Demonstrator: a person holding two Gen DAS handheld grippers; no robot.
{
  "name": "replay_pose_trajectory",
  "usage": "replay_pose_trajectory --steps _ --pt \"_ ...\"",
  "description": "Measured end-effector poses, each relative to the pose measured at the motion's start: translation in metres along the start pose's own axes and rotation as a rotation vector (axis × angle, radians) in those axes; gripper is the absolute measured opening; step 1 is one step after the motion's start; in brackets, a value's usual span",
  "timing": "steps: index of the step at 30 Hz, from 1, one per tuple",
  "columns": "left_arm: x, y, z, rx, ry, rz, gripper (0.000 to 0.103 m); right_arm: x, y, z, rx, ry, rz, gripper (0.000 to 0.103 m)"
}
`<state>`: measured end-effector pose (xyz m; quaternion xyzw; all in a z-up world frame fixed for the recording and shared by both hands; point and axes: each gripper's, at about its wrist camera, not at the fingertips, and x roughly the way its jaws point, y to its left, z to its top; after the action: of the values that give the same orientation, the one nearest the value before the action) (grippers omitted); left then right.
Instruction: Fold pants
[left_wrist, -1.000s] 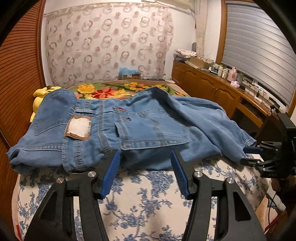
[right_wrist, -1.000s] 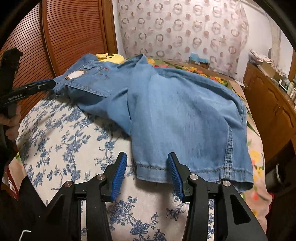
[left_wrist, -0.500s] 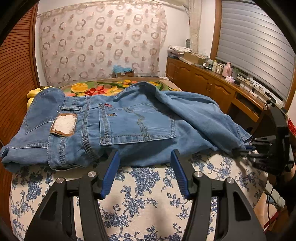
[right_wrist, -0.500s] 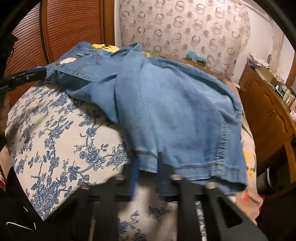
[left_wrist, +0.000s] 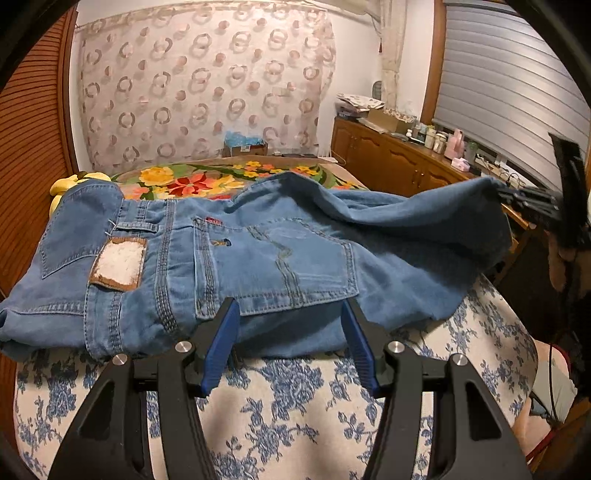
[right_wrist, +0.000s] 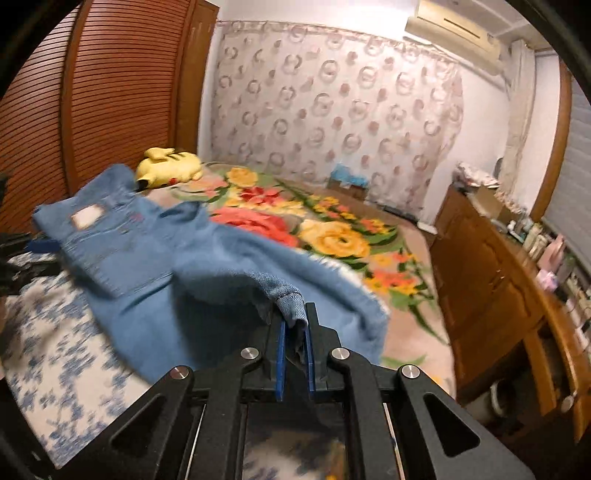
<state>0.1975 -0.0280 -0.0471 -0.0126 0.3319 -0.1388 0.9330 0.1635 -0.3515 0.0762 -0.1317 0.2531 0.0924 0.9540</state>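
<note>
Right jaws: right gripper (right_wrist: 294, 341) clamped on the hem of the blue denim pants (left_wrist: 266, 254), lifting that leg end.
Left jaws: left gripper (left_wrist: 290, 345) gaping apart, straddling the pants' near edge, pads not pressing.
Pants: spread on the blue-flowered white cover (left_wrist: 288, 398), back pocket up.
Beyond pants: bright floral blanket (right_wrist: 332, 229); yellow plush toy (right_wrist: 168, 168).

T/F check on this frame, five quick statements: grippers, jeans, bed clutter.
1. The right gripper is shut on the jeans' hem. True.
2. The left gripper clamps the waistband. False: its jaws stand open at the jeans, pinching nothing.
3. The hem end is lifted off the bed. True.
4. The yellow plush toy sits on the jeans. False: it lies beyond them, by the wooden doors.
5. The jeans rest on the bare floor. False: on the blue-flowered cover.
</note>
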Motion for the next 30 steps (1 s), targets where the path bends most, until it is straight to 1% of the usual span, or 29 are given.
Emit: replay_pose_trajectory --steps 4,7,8,17,21,22,27,30 --pt "0.003 0.005 0.007 -0.002 -0.005 0.000 0.058 0.029 -0.009 0.012 0.023 0.006 -0.031 0.008" --pt "0.006 0.009 0.013 0.002 -0.009 0.006 0.058 0.048 -0.001 0.021 0.045 0.012 -0.045 0.008" --pt "0.006 0.009 0.014 0.002 -0.010 0.007 0.058 0.055 -0.005 0.022 0.058 0.016 -0.047 0.008" --pt "0.022 0.019 0.033 0.002 -0.008 0.013 0.058 0.085 -0.019 0.031 0.142 0.031 -0.061 0.008" --pt "0.031 0.022 0.035 0.000 0.005 0.015 0.058 0.107 -0.032 0.031 0.200 0.077 -0.072 0.008" --pt "0.034 0.023 0.035 0.000 0.011 0.015 0.058 0.116 -0.036 0.033 0.210 0.097 -0.078 0.008" --pt "0.045 0.028 0.033 -0.004 0.032 0.024 0.058 0.155 -0.042 0.020 0.252 0.206 -0.085 0.008" --pt "0.050 0.031 0.032 -0.011 0.043 0.028 0.058 0.166 -0.039 0.021 0.259 0.227 -0.083 0.008"
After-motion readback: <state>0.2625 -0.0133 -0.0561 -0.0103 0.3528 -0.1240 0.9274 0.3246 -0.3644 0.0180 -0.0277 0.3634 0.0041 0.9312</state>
